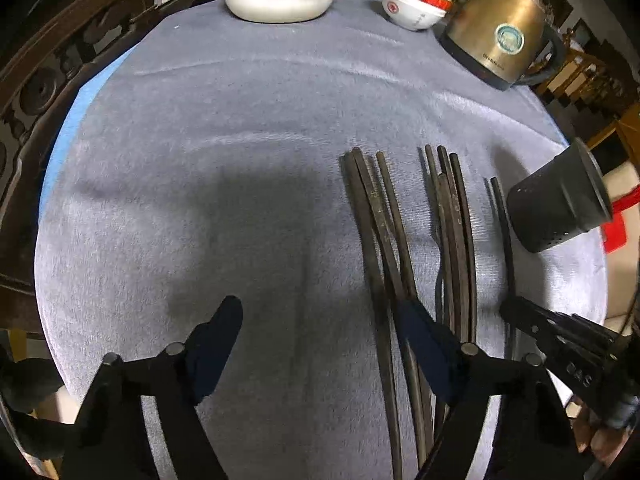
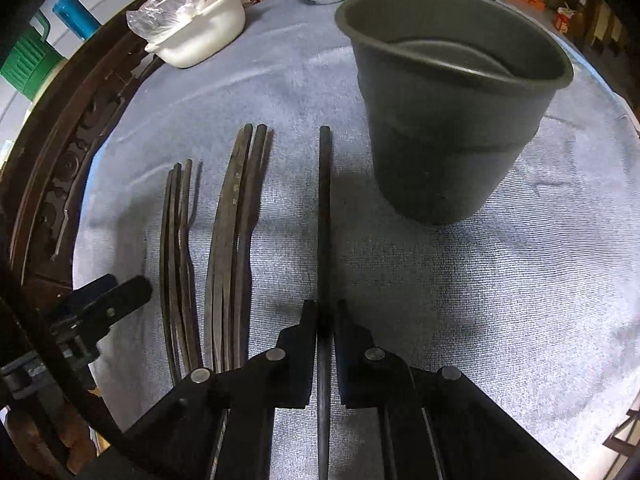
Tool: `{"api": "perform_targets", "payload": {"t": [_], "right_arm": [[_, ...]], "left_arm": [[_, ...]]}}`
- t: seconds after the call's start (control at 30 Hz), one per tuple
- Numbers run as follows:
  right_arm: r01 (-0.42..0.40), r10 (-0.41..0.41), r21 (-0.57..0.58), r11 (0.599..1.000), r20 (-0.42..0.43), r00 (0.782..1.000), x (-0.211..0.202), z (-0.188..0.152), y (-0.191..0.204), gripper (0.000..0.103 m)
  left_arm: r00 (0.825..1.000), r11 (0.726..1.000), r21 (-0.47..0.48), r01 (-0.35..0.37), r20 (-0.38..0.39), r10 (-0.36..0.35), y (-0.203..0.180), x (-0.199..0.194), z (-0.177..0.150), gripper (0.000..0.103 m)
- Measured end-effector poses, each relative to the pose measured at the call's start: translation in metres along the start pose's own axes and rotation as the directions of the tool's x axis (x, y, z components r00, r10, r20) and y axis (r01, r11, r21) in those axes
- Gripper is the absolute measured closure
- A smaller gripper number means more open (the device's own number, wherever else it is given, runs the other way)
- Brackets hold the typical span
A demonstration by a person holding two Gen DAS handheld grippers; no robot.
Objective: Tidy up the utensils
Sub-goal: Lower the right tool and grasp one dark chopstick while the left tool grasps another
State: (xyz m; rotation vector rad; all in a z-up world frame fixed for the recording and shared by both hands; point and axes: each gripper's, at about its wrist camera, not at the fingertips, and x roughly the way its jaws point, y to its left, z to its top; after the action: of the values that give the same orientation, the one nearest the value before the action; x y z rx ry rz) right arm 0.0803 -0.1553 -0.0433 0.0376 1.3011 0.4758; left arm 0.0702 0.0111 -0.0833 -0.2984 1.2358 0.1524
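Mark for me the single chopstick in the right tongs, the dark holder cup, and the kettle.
single chopstick (image 2: 325,208), right wrist view, mid shaft ahead of the pads.
dark holder cup (image 2: 448,152), right wrist view, outer wall.
kettle (image 1: 496,32), left wrist view, brass-coloured body.

Not much to read here tbh. The brass-colored kettle (image 1: 496,28) has a round teal sticker and a small brand word printed under it, but it's too blurry to make out. The red-and-white bowls (image 1: 416,2) carry red emblems and characters, unreadable. One chopstick (image 2: 234,188) has tiny pale markings, illegible too.
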Motion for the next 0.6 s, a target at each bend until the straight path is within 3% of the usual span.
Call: {"api": "perform_targets", "payload": {"t": [0.03, 0.1, 0.17, 0.2, 0.3, 0.5, 0.6], "right_arm": [[-0.009, 0.009, 0.001, 1.0, 0.002, 1.0, 0.0, -0.001, -0.002, 0.094], [-0.022, 0.022, -0.001, 1.0, 0.004, 1.0, -0.002, -0.002, -0.006, 0.094], [-0.032, 0.032, -0.006, 0.999, 0.004, 0.999, -0.007, -0.006, -0.012, 0.094], [-0.035, 0.035, -0.013, 0.999, 0.003, 0.999, -0.007, -0.006, -0.012, 0.094], [-0.037, 0.037, -0.044, 0.998, -0.011, 0.999, -0.008, -0.008, -0.013, 0.094], [0.004, -0.021, -0.161, 0.987, -0.102, 0.995, -0.008, -0.009, -0.01, 0.094], [0.0, -0.025, -0.168, 0.986, -0.148, 0.989, -0.006, -0.005, -0.009, 0.089]], "left_arm": [[1.0, 1.0, 0.004, -0.01, -0.014, 0.01, -0.003, 0.002, 0.001, 0.037], [0.999, 0.999, 0.034, -0.032, -0.036, 0.033, -0.011, 0.007, 0.001, 0.042], [0.997, 0.995, 0.059, -0.075, -0.033, 0.077, -0.015, 0.007, 0.002, 0.057], [0.995, 0.994, 0.07, -0.089, -0.035, 0.091, -0.015, 0.006, 0.002, 0.071], [0.995, 0.995, 0.095, -0.042, -0.082, 0.05, -0.009, 0.004, 0.005, 0.094], [0.983, 0.976, 0.217, 0.006, -0.179, 0.033, 0.007, -0.004, 0.003, 0.096], [0.977, 0.981, 0.191, 0.021, -0.214, 0.02, 0.012, -0.003, 0.009, 0.092]]}}
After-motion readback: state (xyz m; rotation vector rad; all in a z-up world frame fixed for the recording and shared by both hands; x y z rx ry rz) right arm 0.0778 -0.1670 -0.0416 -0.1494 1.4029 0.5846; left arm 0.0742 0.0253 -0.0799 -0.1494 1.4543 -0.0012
